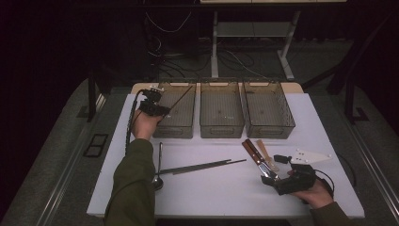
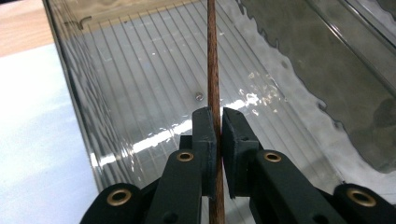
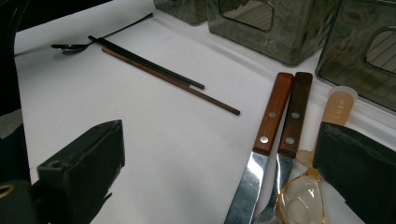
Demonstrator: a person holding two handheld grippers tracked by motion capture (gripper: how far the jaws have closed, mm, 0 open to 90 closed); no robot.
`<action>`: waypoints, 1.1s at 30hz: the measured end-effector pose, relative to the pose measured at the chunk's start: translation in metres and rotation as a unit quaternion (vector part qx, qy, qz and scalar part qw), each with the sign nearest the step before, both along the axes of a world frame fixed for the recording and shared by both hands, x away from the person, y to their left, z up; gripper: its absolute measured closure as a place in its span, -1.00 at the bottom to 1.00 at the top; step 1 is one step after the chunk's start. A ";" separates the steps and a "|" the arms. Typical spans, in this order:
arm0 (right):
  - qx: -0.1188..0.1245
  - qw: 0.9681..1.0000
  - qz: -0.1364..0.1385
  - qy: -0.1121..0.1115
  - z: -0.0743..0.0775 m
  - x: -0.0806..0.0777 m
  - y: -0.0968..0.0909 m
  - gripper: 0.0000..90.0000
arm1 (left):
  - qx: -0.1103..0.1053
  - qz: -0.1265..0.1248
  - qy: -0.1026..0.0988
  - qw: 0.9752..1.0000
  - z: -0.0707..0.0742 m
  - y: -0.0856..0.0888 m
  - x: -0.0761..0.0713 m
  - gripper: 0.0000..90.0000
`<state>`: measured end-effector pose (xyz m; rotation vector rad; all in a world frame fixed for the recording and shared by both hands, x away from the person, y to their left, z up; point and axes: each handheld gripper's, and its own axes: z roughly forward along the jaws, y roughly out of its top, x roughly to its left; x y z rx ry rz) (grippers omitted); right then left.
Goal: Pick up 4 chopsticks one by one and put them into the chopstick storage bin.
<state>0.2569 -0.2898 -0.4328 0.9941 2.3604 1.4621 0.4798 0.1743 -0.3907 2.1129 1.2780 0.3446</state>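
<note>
From the high view, the left gripper hangs over the near left corner of the left bin, the first of three clear bins in a row at the far side of the white table. A thin brown chopstick slants out of it, up and to the right across the bin's open top, so the stick's long axis runs diagonally over the bin, not along it. The right gripper rests well apart at the near right, beside two wood-handled knives; the left hand is plainly the nearer one. More chopsticks and a spoon lie on the table between the hands

In the left gripper view, the jaws are pressed together on the chopstick, which runs straight ahead between the pads and points into the left bin, above its ridged floor. Judging by this, letting go would drop it inside

In the right gripper view, the jaws stand spread with nothing between them; the knives lie ahead and a little right, the loose chopsticks farther off to the left
</note>
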 end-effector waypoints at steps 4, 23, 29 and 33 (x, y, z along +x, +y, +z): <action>0.001 1.000 0.000 0.000 0.000 0.000 0.000 -0.95 | 0.004 -0.013 0.011 1.000 -0.003 -0.001 0.001 0.78; 0.000 1.000 -0.001 0.000 0.001 -0.001 0.000 -0.95 | -0.035 -0.057 -0.030 0.997 0.016 -0.003 -0.011 0.09; 0.000 1.000 -0.002 -0.001 0.001 -0.001 0.000 -0.95 | -0.032 -0.097 -0.036 0.994 0.024 -0.006 -0.022 -0.07; 0.000 1.000 -0.002 -0.001 0.001 -0.001 0.000 -0.95 | -0.034 -0.121 -0.051 0.991 0.029 -0.010 -0.033 -0.19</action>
